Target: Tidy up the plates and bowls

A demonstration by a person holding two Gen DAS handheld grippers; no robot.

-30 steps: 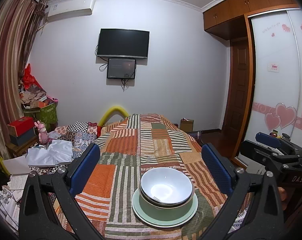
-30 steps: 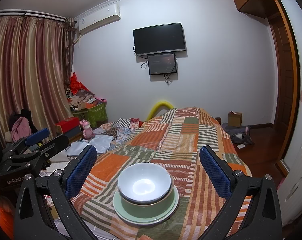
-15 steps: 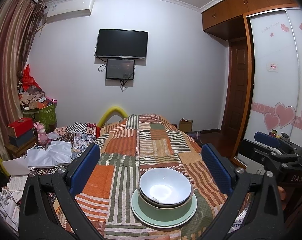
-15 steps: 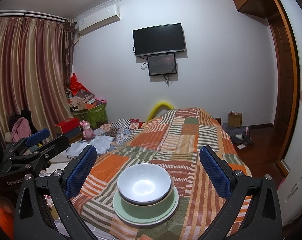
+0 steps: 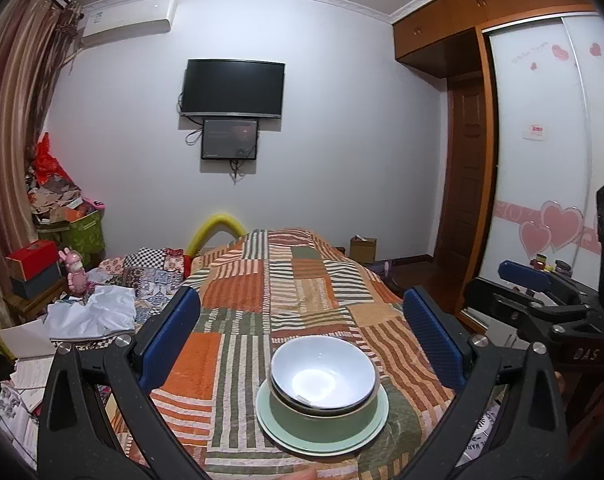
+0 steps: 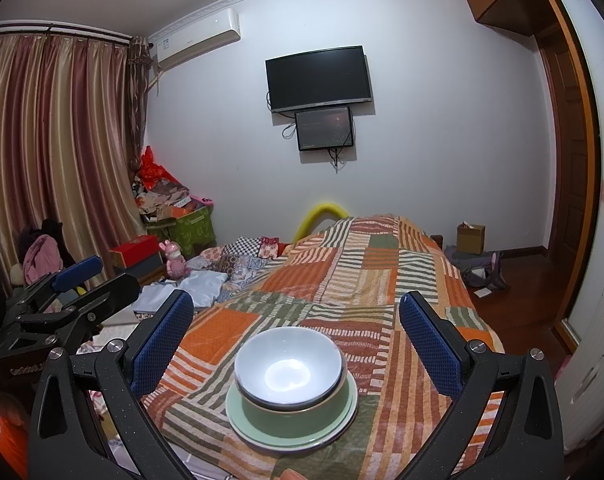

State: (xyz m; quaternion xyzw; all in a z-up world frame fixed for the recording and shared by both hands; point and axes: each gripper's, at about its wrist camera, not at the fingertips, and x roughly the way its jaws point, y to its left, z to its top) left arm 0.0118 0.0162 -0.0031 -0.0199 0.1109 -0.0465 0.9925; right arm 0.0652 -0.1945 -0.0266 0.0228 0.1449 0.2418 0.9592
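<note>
While both your left gripper (image 5: 302, 336) and right gripper (image 6: 296, 332) hang spread and empty, the white bowl (image 5: 323, 376) sits nested in the green bowl (image 5: 325, 416) on the green plate (image 5: 365, 436), upon the quilt (image 5: 286, 280). They look hard, smooth, breakable; pinch a rim gently.

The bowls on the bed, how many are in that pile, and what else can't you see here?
- Stack count: the white bowl sits in the green bowl on the green plates. Both views show rims only, so any thin bowl between stays hidden.
- Plates: the green bowl covers their middles.
- Near edge of the quilt: cut off by the frame bottom.
- Small screen under the TV: too small to read.
</note>
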